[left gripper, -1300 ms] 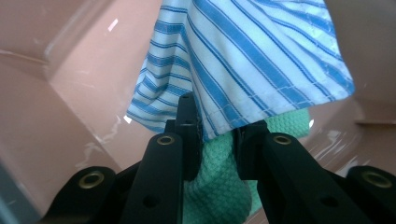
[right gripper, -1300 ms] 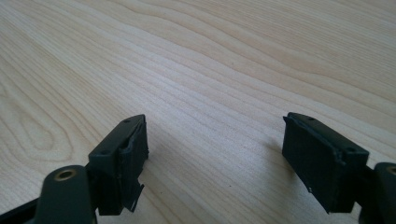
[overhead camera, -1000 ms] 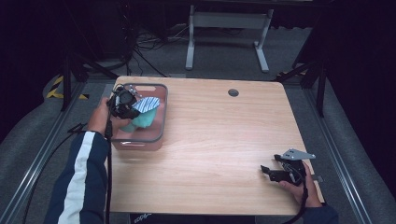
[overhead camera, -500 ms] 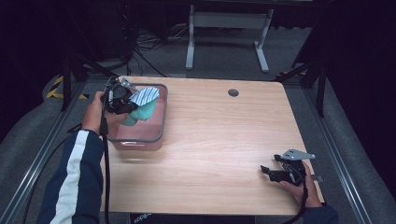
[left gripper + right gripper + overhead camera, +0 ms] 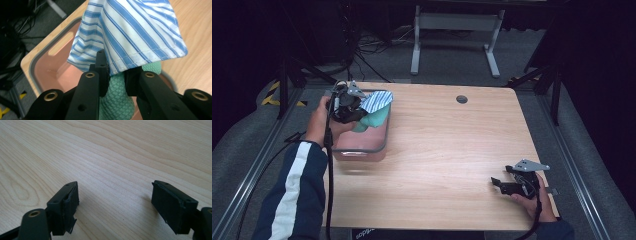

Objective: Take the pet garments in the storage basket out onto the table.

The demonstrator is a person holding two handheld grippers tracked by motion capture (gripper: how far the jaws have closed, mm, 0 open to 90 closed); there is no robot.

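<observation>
Left gripper [image 5: 357, 111] clamped on two cloths at once: blue-striped white cloth [image 5: 135, 35] and green waffle cloth [image 5: 117, 100], both pinched between jaws, hanging over pink bin [image 5: 362, 147] at table's [image 5: 452, 150] left edge; green cloth trails down into bin. Right gripper [image 5: 502, 184] rests near table's right front corner, jaws wide apart, nothing between them

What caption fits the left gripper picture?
Left gripper pinching a striped cloth and green cloth above a pink bin.
</observation>
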